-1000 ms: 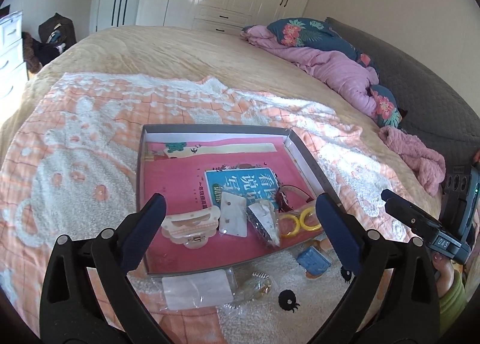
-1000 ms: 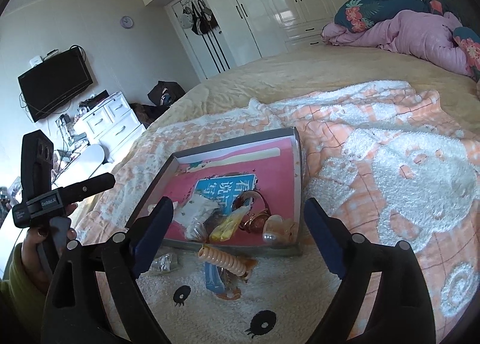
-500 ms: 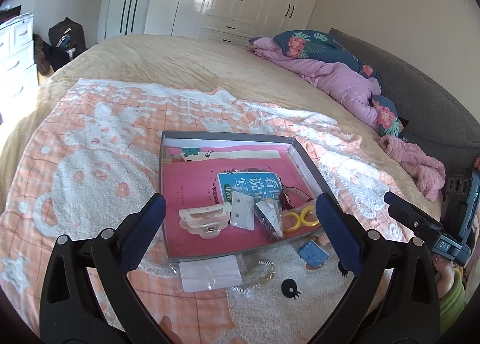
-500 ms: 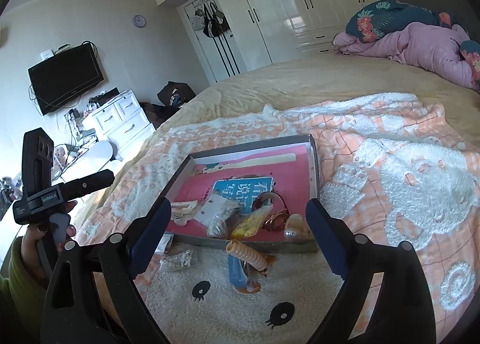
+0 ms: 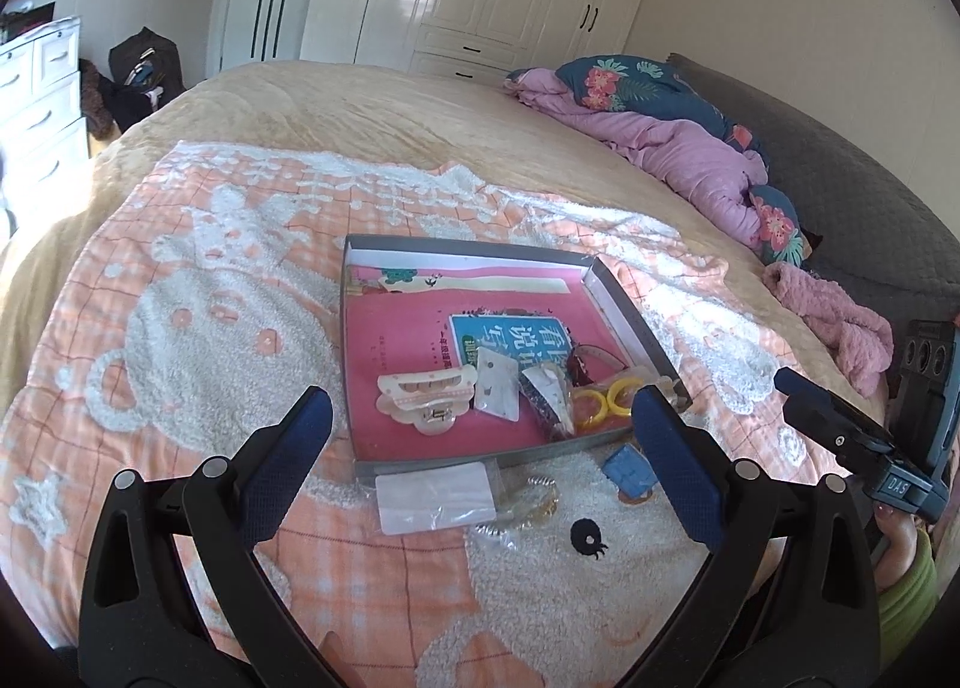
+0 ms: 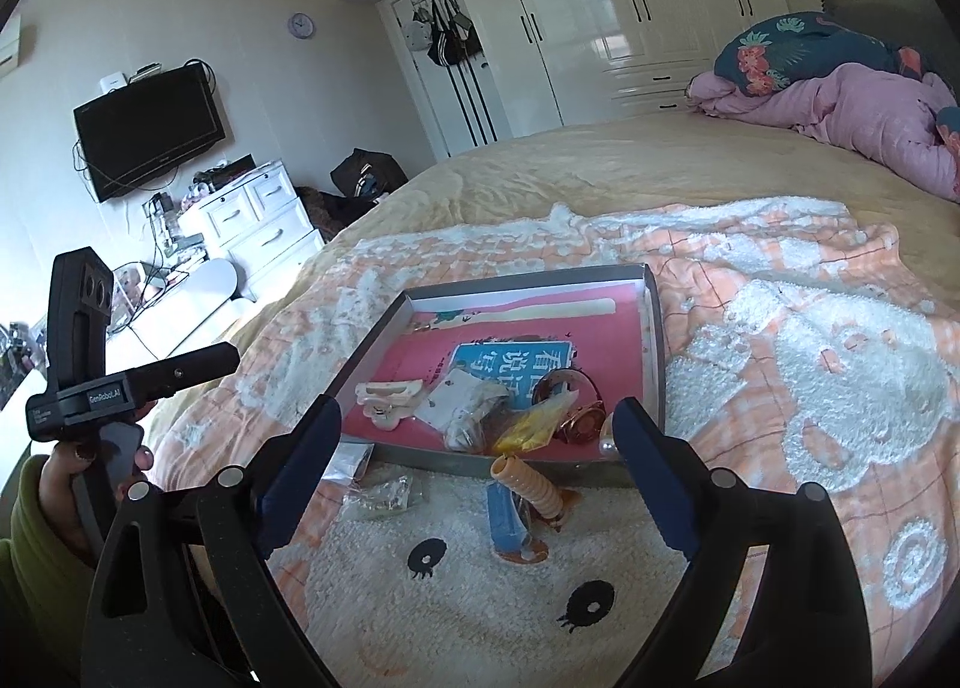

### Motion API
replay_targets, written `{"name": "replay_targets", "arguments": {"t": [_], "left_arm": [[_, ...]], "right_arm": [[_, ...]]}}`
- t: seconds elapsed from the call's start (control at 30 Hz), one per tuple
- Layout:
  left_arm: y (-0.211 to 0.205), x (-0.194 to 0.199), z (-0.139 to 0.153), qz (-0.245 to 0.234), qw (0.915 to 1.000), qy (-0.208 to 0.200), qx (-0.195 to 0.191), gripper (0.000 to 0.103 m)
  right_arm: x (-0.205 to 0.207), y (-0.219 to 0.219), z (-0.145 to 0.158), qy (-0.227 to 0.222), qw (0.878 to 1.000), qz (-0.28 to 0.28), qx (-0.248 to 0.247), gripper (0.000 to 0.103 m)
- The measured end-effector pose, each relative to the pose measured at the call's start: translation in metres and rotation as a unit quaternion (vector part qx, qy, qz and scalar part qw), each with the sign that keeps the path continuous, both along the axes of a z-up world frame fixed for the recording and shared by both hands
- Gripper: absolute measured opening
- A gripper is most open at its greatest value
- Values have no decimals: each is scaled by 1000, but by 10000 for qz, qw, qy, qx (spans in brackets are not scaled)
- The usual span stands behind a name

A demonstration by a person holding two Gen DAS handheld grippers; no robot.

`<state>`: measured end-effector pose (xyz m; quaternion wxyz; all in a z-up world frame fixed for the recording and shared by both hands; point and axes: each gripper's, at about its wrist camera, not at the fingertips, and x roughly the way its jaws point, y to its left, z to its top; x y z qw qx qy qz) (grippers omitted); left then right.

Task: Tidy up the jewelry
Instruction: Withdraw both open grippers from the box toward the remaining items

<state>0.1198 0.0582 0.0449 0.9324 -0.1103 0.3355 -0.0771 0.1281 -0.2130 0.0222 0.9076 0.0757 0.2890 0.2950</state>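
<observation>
Pouches (image 5: 435,494) lie near the tray (image 5: 624,304); we hold both hand-held grippers (image 5: 480,436) (image 6: 474,436) apart, empty, ready to pick.

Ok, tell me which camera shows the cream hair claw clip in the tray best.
The left wrist view. There the cream hair claw clip lies unobstructed on the tray's pink liner, with its metal hinge visible. In the right wrist view the clip is smaller, seen side-on, close beside the right gripper's left fingertip.
</observation>
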Motion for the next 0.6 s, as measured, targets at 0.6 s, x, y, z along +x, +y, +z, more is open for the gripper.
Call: {"name": "replay_targets", "arguments": {"t": [0.6], "left_arm": [[-3, -26, -30, 25, 9985, 493, 249, 93]], "right_arm": [[-18, 20, -12, 103, 9992, 309, -223, 91]]}}
